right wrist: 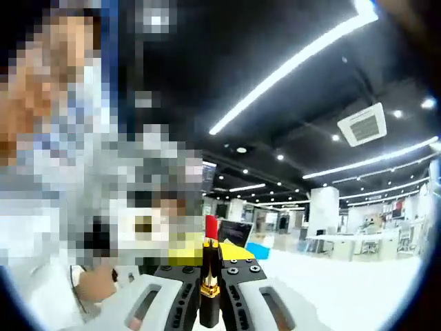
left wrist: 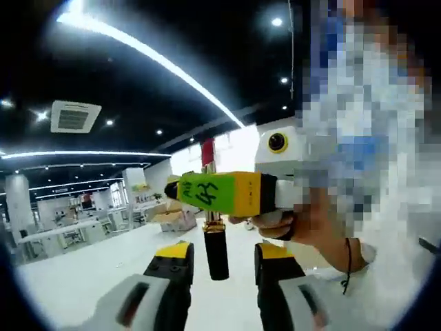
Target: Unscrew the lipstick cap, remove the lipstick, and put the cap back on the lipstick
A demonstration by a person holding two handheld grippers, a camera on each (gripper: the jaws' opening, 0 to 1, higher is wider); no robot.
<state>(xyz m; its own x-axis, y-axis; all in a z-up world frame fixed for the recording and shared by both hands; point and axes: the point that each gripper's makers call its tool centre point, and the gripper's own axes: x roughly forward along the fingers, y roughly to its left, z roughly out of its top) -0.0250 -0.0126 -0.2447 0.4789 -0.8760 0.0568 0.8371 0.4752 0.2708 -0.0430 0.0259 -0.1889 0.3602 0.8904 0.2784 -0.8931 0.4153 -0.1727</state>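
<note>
Lipstick (right wrist: 209,272), red tip bared, stands clamped in the right gripper (right wrist: 209,303), held up in the air. Left gripper (left wrist: 222,269) jaws are spread and empty below it. A clumsy recapping could smear the tip.

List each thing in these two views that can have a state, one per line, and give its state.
lipstick: uncapped, red tip exposed, upright, held in the air
right tool: shut on the lipstick's gold middle
left tool: open, either side of the lipstick's black base, not touching it
ceiling strip lights: on
</note>
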